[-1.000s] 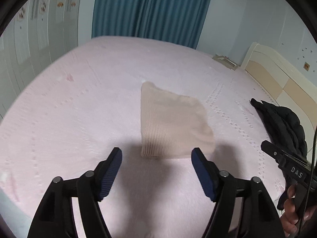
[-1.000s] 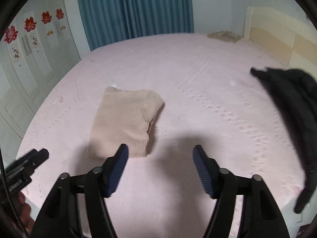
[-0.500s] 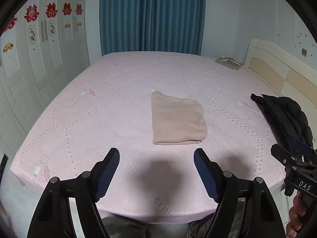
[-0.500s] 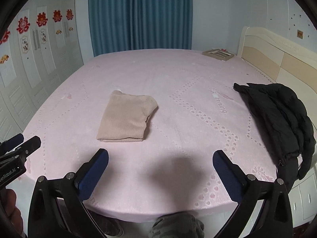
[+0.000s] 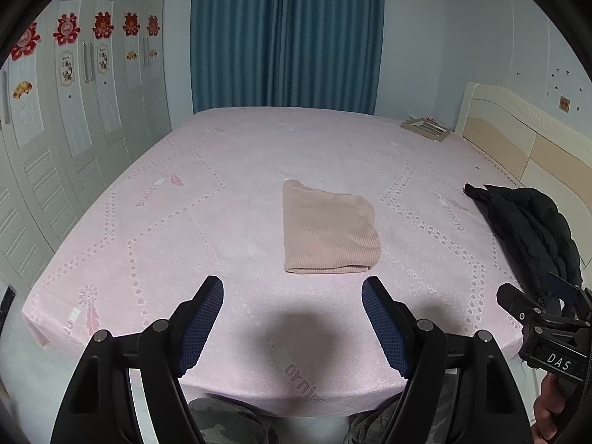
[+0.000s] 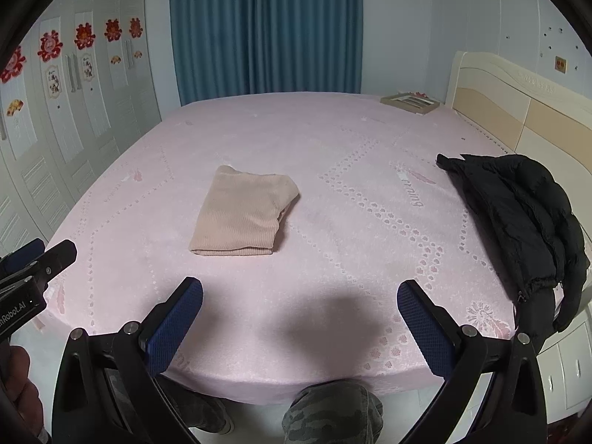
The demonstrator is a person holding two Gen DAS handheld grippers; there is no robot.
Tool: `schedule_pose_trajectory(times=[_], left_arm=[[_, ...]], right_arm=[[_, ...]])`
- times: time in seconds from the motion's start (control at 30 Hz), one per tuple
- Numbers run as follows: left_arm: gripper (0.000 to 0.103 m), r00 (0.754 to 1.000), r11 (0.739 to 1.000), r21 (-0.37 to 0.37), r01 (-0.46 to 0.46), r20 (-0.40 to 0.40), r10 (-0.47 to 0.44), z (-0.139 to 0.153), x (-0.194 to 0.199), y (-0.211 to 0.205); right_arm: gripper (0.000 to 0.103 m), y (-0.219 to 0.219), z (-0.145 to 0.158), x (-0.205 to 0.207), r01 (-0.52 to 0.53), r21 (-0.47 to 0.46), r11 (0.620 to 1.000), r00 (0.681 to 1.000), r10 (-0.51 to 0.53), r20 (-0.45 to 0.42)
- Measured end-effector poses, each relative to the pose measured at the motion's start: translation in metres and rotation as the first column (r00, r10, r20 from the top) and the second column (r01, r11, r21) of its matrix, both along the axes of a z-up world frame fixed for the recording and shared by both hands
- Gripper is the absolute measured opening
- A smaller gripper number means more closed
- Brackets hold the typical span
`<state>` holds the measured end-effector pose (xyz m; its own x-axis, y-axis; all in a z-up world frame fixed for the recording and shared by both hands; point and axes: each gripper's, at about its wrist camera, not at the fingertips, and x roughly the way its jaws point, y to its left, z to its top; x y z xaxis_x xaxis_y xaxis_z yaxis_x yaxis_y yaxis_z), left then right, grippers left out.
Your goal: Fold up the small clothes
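Observation:
A beige ribbed garment (image 5: 327, 227) lies folded into a neat rectangle in the middle of the pink bed (image 5: 207, 222). It also shows in the right wrist view (image 6: 242, 212). My left gripper (image 5: 292, 318) is open and empty, held back over the bed's near edge, well short of the garment. My right gripper (image 6: 299, 318) is open wide and empty, also back at the near edge. Each gripper shows at the side of the other's view.
A black puffy jacket (image 6: 525, 222) lies on the bed's right side near the headboard (image 6: 518, 111). A flat box (image 6: 410, 101) sits at the far right corner. Wardrobe doors (image 5: 55, 129) stand left, blue curtains (image 5: 285, 37) behind. Camouflage-trousered knees (image 6: 329, 410) are below.
Both grippers have pulled back from just above the folded garment to the near edge of the bed. The right gripper has opened wider. The garment stays put.

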<state>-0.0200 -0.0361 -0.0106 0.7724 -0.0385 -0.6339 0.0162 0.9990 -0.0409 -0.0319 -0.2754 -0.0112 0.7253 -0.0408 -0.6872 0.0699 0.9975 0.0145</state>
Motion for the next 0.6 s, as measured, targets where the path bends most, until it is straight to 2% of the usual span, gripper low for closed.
schedule_pose_trajectory(times=[0.6], left_arm=[[0.076, 1.0, 1.0, -0.019, -0.018, 0.002, 0.018, 0.0031, -0.0046, 0.0104]], right_arm=[[0.103, 0.0081, 0.01, -0.0082, -0.009, -0.015, 1.0, 1.0, 0.009, 0.02]])
